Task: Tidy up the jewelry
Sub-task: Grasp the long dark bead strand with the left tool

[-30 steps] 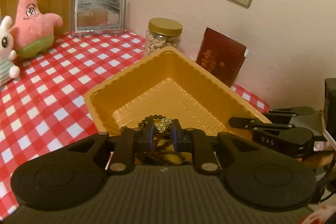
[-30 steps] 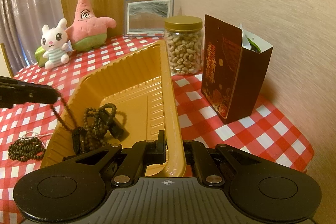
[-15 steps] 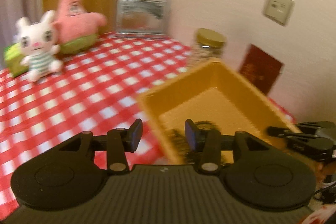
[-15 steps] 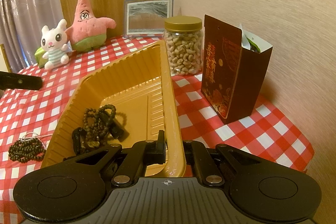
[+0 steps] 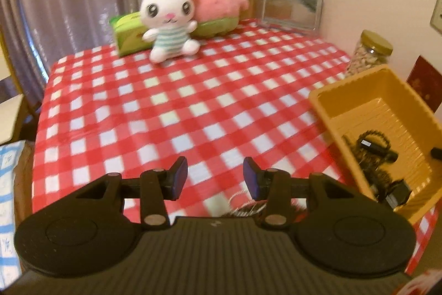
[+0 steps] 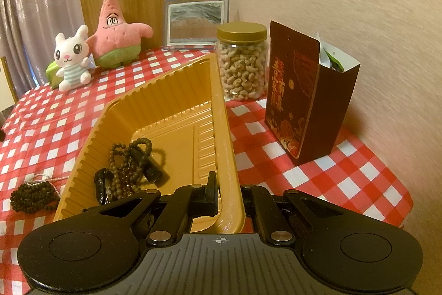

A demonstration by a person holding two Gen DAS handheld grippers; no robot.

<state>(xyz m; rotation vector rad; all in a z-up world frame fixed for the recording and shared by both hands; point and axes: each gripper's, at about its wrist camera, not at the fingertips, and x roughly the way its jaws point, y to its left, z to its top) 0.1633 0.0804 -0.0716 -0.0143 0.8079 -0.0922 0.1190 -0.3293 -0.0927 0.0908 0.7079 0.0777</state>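
While right tongs [image 6: 229, 198] clamp tray [image 6: 176, 98] rim, left tongs [image 5: 215, 177] gape (empty).

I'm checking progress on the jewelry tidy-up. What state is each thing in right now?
Left gripper: open, empty.
Right gripper: shut on tray rim.
Tray: tilted, holding beads.
Loose bracelet: on cloth, outside tray.
Jar: lid on.
Bag: upright, open-topped.
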